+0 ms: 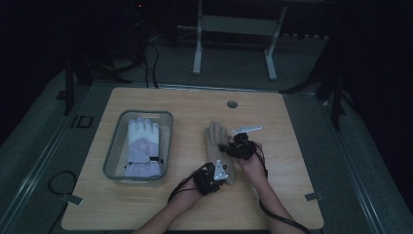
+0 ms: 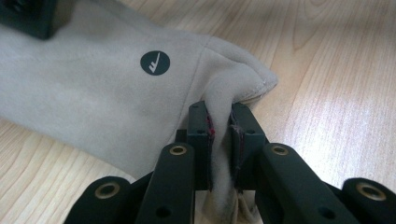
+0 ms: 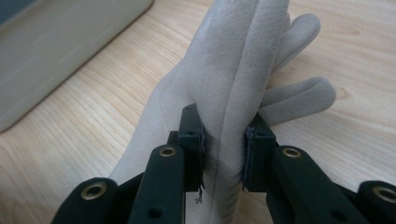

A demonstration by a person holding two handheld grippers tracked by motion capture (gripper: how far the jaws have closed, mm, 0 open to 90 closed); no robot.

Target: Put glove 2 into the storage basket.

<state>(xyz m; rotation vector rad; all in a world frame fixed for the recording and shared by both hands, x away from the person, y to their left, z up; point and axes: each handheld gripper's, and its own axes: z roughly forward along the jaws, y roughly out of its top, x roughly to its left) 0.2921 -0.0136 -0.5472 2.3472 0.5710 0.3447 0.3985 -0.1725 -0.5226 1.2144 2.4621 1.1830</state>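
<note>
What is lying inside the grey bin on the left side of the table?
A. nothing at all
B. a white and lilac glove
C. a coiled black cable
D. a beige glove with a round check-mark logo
B: the high view shows a white and lilac glove lying flat inside the grey bin, while the beige glove lies on the wooden table, pinched by both claws.

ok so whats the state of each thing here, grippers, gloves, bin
left gripper: shut on the cuff corner of the beige glove
right gripper: shut on a fold of the beige glove near its fingers
beige glove: on the table, pinched at both ends, outside the bin
white glove: lying flat inside the bin
grey bin: upright on the table, open top
</note>
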